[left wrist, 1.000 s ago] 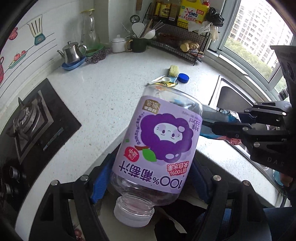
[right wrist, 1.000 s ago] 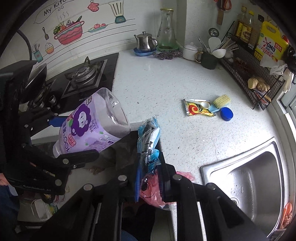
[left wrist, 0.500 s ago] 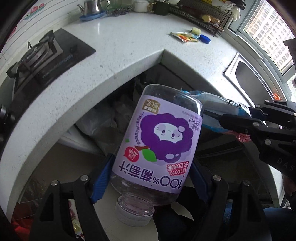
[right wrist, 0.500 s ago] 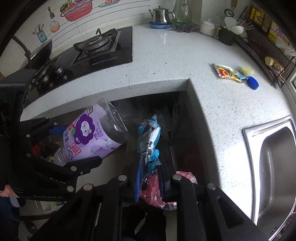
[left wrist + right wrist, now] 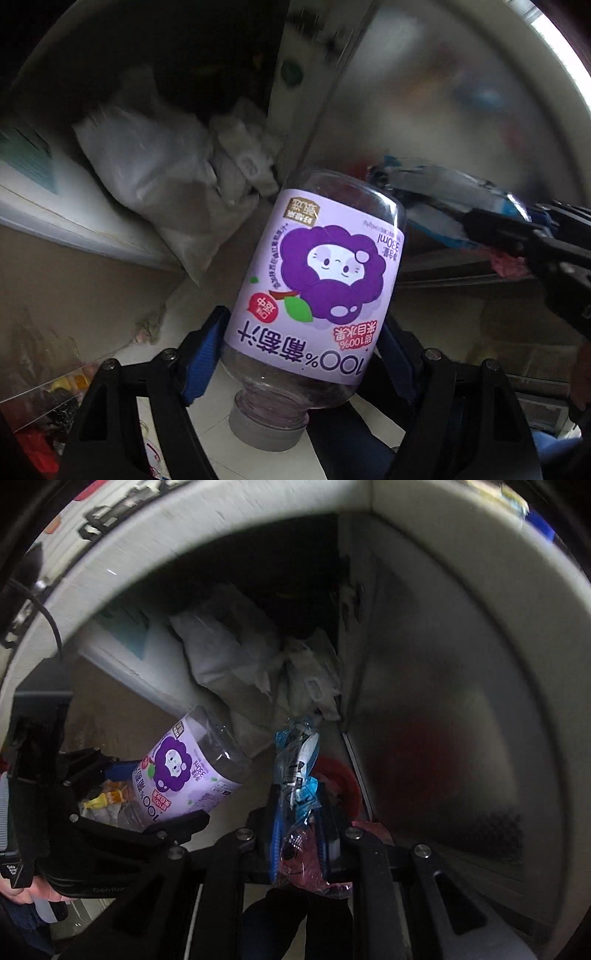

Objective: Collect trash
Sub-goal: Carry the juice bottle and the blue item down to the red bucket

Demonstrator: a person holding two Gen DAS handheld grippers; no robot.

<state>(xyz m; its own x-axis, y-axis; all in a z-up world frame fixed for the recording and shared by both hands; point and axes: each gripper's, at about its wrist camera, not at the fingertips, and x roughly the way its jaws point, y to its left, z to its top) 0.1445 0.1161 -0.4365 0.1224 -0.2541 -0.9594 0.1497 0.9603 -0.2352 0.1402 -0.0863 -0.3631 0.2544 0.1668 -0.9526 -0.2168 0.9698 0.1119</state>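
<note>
The left wrist view shows the left tongs [image 5: 306,354] clamped on the juice bottle [image 5: 317,291] — cap toward the camera, purple label upside down, blue pads against its sides. Only the right wrist view shows what the right tongs [image 5: 299,834] pinch fast: a crumpled blue wrapper [image 5: 297,764] with a pink wrapper [image 5: 303,864] bunched below it. That view also catches yellow scraps [image 5: 107,799] under the bottle and a red round shape [image 5: 343,779] behind the wrappers, too blurred to name. Both tongs point down into a dark recess beneath the white table edge [image 5: 207,535], where pale plastic bags [image 5: 159,166] slump beside a grey metal panel [image 5: 443,686] — beige floor [image 5: 74,280] below.
</note>
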